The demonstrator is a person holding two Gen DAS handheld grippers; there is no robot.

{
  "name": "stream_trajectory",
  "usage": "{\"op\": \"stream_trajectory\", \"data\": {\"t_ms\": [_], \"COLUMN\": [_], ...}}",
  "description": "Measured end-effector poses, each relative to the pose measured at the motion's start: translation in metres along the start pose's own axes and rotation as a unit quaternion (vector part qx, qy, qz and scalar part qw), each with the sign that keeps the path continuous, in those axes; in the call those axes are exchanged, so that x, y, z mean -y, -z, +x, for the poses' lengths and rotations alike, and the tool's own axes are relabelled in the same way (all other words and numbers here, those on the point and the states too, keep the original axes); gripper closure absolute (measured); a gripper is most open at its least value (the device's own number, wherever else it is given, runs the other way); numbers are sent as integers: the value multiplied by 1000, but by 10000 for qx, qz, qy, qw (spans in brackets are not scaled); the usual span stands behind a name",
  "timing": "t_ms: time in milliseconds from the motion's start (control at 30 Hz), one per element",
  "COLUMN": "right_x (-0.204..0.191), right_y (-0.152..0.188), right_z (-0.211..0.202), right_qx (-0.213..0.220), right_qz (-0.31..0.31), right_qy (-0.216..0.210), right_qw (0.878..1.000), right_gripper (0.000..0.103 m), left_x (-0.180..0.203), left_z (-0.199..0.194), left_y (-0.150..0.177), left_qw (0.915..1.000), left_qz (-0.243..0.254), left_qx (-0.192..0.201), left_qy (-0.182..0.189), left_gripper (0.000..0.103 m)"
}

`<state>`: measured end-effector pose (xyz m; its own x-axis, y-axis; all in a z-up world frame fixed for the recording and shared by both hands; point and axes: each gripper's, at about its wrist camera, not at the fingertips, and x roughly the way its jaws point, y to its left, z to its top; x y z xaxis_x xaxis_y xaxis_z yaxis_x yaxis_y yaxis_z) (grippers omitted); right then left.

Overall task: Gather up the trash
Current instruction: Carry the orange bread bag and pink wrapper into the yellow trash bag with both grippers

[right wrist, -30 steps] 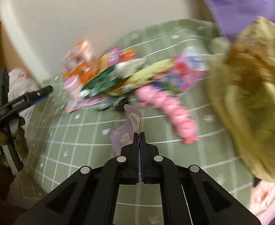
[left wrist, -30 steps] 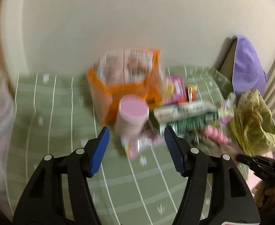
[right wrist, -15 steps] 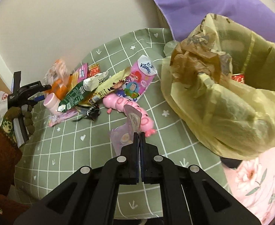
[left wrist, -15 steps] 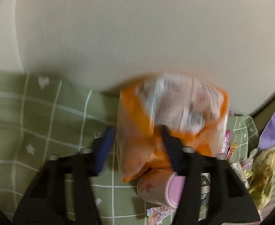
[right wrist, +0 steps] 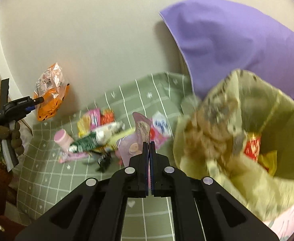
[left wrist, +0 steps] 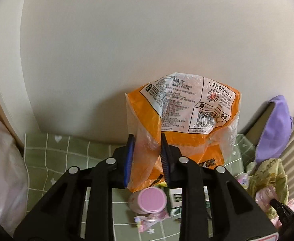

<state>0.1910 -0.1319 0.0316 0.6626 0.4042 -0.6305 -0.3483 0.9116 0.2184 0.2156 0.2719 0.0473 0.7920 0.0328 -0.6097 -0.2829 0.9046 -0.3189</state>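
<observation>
My left gripper (left wrist: 145,156) is shut on an orange and clear plastic bag (left wrist: 183,120) and holds it up off the bed; it also shows in the right wrist view (right wrist: 50,92). My right gripper (right wrist: 149,152) is shut on a lilac wrapper (right wrist: 136,138), held in the air left of the open yellow-green trash bag (right wrist: 247,140). A pile of trash lies on the green checked sheet (right wrist: 86,176): a pink-lidded cup (right wrist: 61,138), a green and white tube (right wrist: 94,138), and pink and red packets (right wrist: 98,118).
A purple pillow (right wrist: 237,44) leans on the wall behind the trash bag. The cream wall (left wrist: 147,40) runs along the far edge of the bed. A white plastic bag (left wrist: 2,160) sits at the left. The person's sleeve and hand (right wrist: 0,140) are at the left.
My left gripper closed on the orange bag and lifted it off the sheet. My right gripper rose with the lilac wrapper and moved nearer the trash bag.
</observation>
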Motion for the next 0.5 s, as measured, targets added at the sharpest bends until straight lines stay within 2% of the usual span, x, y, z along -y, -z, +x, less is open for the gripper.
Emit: {"op": "stream_trajectory", "data": {"t_ms": [133, 267, 367, 500], "right_x": [0, 12, 26, 53], "right_y": [-14, -24, -33, -46], "right_z": [-5, -22, -44, -74], "right_qx": [155, 357, 577, 901], "right_qz": [-147, -164, -162, 28], "right_qy": [-10, 146, 376, 683], "right_qw": [9998, 9991, 9975, 9936], "right_gripper": [99, 99, 99, 99], "left_x": [23, 51, 89, 153], "left_z": [-16, -19, -20, -20], "left_y": [-4, -2, 1, 2], "left_qw": [9994, 9972, 9915, 9774], "left_qz": [255, 339, 683, 1201], "left_qx": [95, -35, -115, -282], "left_qy": [198, 671, 1098, 1718], "left_gripper": [79, 79, 79, 79]}}
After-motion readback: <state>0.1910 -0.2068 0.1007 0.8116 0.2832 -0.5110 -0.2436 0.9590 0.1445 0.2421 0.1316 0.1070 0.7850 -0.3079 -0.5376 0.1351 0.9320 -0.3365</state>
